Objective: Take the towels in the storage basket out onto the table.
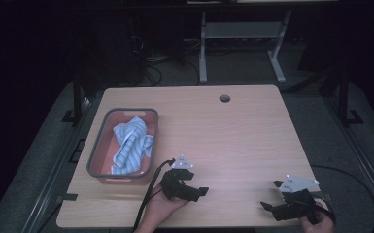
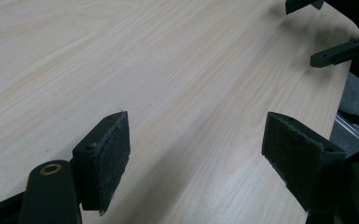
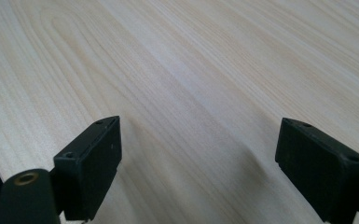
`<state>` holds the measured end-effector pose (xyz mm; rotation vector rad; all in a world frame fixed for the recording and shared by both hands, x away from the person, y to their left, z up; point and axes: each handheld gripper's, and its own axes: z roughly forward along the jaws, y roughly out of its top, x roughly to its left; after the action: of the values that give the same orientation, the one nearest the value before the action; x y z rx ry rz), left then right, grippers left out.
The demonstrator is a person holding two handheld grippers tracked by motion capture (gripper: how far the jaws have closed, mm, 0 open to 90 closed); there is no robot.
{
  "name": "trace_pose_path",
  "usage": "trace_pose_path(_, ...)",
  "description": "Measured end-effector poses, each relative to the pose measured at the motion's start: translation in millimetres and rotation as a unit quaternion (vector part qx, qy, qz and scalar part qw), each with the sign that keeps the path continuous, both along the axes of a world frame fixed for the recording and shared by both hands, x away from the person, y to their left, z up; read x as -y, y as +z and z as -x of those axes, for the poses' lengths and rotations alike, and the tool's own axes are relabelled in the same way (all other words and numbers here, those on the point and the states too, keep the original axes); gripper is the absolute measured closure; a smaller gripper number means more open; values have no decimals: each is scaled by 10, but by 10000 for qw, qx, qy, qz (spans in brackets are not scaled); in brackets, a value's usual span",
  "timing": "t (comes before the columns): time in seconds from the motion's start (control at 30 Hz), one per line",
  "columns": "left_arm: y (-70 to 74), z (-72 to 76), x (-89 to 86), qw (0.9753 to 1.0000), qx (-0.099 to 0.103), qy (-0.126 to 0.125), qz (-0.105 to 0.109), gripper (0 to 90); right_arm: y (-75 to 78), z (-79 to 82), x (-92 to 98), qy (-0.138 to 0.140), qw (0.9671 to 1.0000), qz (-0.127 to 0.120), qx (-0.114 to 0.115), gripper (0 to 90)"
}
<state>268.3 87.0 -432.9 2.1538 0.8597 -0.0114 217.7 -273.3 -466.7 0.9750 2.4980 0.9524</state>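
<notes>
A grey-rimmed basket (image 1: 95,145) stands at the table's left side, and a blue and white striped cloth (image 1: 132,141) lies crumpled in it. My left gripper (image 1: 197,182) rests low near the front edge, just right of the basket, pointing right. In the left gripper view its jaws (image 2: 196,140) stand wide open over bare wood with nothing between them. My right gripper (image 1: 272,195) sits at the front right corner, pointing left, and its jaws are open and empty too (image 3: 198,144). The right gripper (image 2: 303,32) also appears far off in the left gripper view.
The light wooden table (image 1: 233,141) has a round cable hole (image 1: 225,98) near its far edge. Cables trail from both grippers over the front edge. A desk frame (image 1: 240,34) stands on the dark floor beyond the table.
</notes>
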Motion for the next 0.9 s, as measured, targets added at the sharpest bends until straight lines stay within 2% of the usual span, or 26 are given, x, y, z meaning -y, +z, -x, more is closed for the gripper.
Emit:
trace_pose_path(0.07,29,-22,-1,10000,30,-21,-84,233,-1,-4,-5,29,10000,3,29,138)
trace_pose_path(0.3,141,-95,6,9999,34,-20,-160,229,7,10,-20,28,10000,30,30,138)
trace_pose_path(0.67,336,-238,14,9998,24,9,-172,226,8,5,-38,51,10000,34,59,138)
trace_pose_path(0.8,386,-292,22,9998,-3,-21,-218,226,16,6,-28,54,9999,56,75,138)
trace_pose_path(0.9,411,-333,37,9998,-57,1,-172,225,12,8,-26,36,10000,48,47,138)
